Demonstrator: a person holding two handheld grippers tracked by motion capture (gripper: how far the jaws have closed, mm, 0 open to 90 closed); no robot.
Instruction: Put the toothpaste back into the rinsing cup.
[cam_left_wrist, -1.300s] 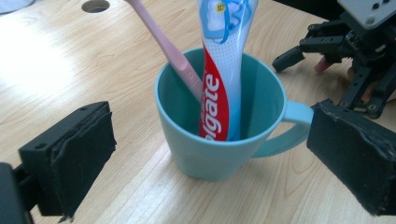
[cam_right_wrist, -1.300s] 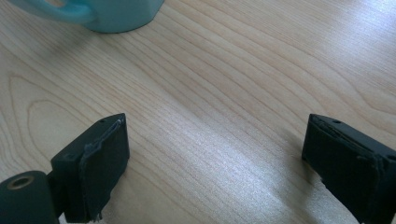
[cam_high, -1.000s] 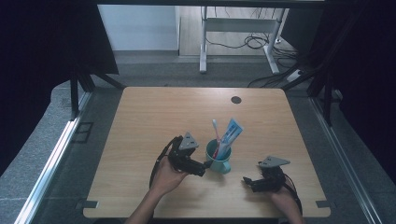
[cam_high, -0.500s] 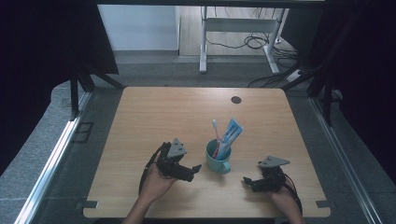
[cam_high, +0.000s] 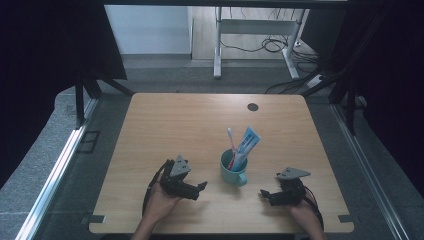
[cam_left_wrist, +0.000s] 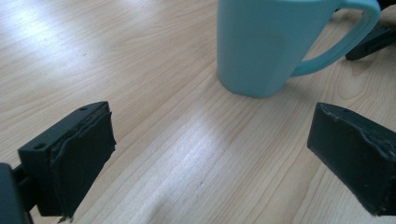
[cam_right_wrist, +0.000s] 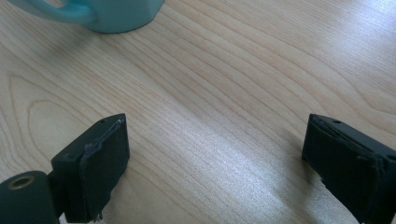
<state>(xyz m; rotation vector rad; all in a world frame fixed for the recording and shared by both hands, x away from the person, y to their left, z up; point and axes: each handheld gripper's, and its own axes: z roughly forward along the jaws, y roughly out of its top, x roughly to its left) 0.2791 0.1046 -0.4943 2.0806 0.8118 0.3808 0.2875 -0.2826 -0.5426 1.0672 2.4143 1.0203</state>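
Pulling my left gripper (cam_high: 199, 187) back toward 7 o'clock off the mug (cam_high: 233, 167), jaws spread; right gripper (cam_high: 266, 194) unmoved, spread; wooden table (cam_high: 165, 125), grey floor (cam_high: 50, 150).

Teal mug (cam_high: 233, 167) upright on table, holding toothbrush (cam_high: 231, 145) and toothpaste tube (cam_high: 246, 144)

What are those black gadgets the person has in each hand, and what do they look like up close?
They are hand-held grippers. The left gripper and right gripper are black, each topped with a grey three-cornered plate and trailing a black cable. Up close, each has two blocky black jaws faced with rough-edged dark padding, and screw holes in the jaw bodies. The forearms are bare; no sleeves are visible.
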